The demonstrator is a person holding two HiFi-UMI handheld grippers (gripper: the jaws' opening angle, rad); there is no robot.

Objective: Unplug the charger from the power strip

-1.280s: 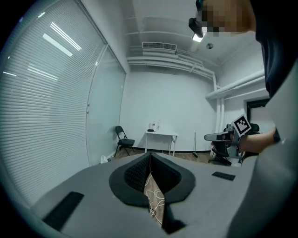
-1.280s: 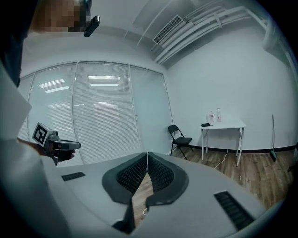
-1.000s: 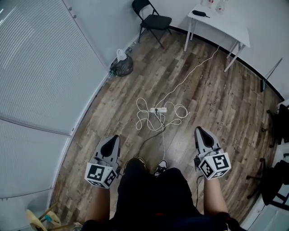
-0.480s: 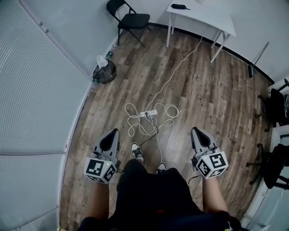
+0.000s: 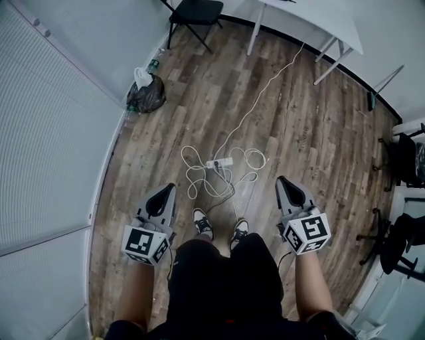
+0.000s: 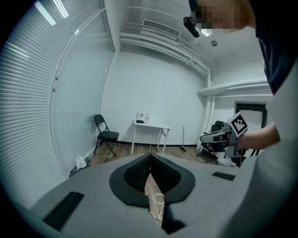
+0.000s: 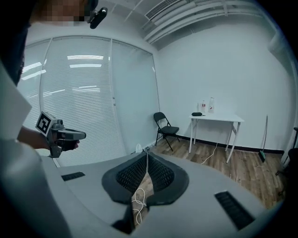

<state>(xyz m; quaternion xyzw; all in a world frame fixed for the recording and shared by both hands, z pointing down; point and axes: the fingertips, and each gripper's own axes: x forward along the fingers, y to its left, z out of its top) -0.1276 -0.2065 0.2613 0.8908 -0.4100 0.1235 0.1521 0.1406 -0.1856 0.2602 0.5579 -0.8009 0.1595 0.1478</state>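
The white power strip (image 5: 219,163) lies on the wood floor among loops of white cable (image 5: 199,179). A dark lead runs from it toward the person's shoes (image 5: 202,222). The plug on the strip is too small to make out. My left gripper (image 5: 167,190) is held low at the left, short of the strip, with its jaws closed and nothing between them (image 6: 150,155). My right gripper (image 5: 283,182) is at the right, level with the left one, also shut and empty (image 7: 147,152). Below each pair of jaws a bit of cable shows on the floor.
A black folding chair (image 5: 192,12) and a white table (image 5: 319,20) stand by the far wall. A dark bag (image 5: 145,96) lies by the blinds at the left. A broom (image 5: 382,89) and office chairs (image 5: 405,159) are at the right.
The person has stepped forward, so the strip and cable now lie closer to the shoes. Both grippers moved forward and a little lower, still shut.
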